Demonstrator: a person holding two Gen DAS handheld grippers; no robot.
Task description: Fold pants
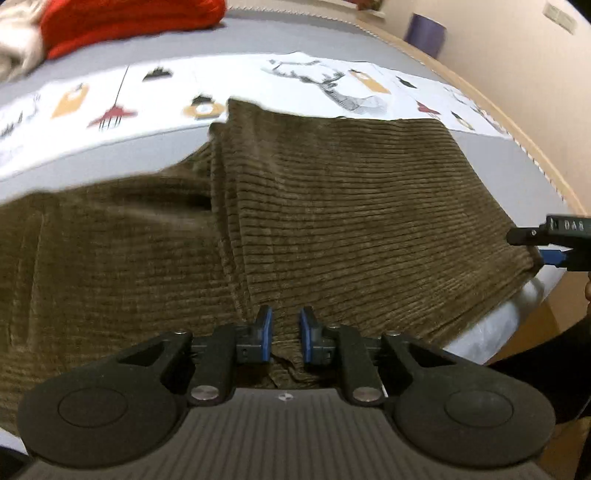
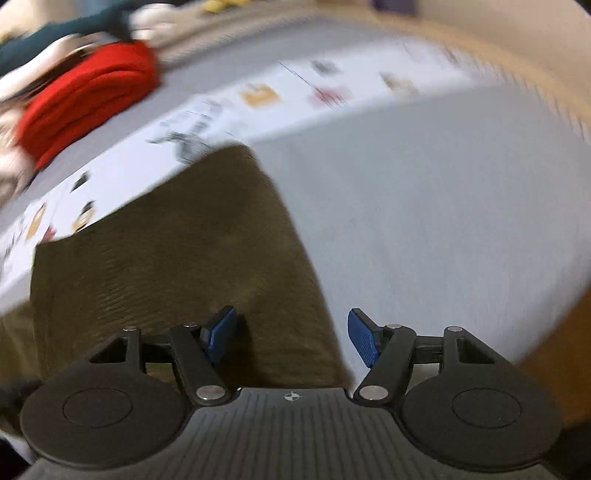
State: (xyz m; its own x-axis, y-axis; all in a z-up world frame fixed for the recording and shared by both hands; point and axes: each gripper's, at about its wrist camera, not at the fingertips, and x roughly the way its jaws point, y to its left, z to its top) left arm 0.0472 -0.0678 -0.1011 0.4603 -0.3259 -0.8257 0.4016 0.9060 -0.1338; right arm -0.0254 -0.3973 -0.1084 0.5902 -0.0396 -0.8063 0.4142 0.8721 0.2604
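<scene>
Pants (image 1: 332, 206) of olive-brown corduroy lie spread across a grey bed (image 1: 221, 40), their far edge overlapping a white printed band (image 1: 258, 81) of the bedcover that carries small drawings, a stag's head among them. In the left wrist view the cloth shows a doubled layer: one panel with fine ribs running across lies over another, and a raised fold line runs from the far edge down toward the camera. The left gripper (image 1: 286, 334) stands over the near edge of that fold with its blue pads (image 1: 266, 332) drawn in to a narrow gap, and a ridge of corduroy rises between them, so it appears pinched on the pants. The right gripper (image 2: 291, 336) has its jaws wide apart; its left pad is over the corduroy and its right pad over the bare grey cover, with the side edge of the pants running between them and neither pad pressing on the cloth. That view is smeared by motion blur. In the left wrist view the same gripper also shows at the right edge, beside the near right corner of the pants. A red folded garment (image 1: 125, 22) sits well apart at the far side of the bed, next to pale cloth (image 1: 18, 40). No container holding anything can be made out; a purple cylindrical thing (image 1: 424, 35) stands beyond the bed by the wall, too blurred to tell what it is.
</scene>
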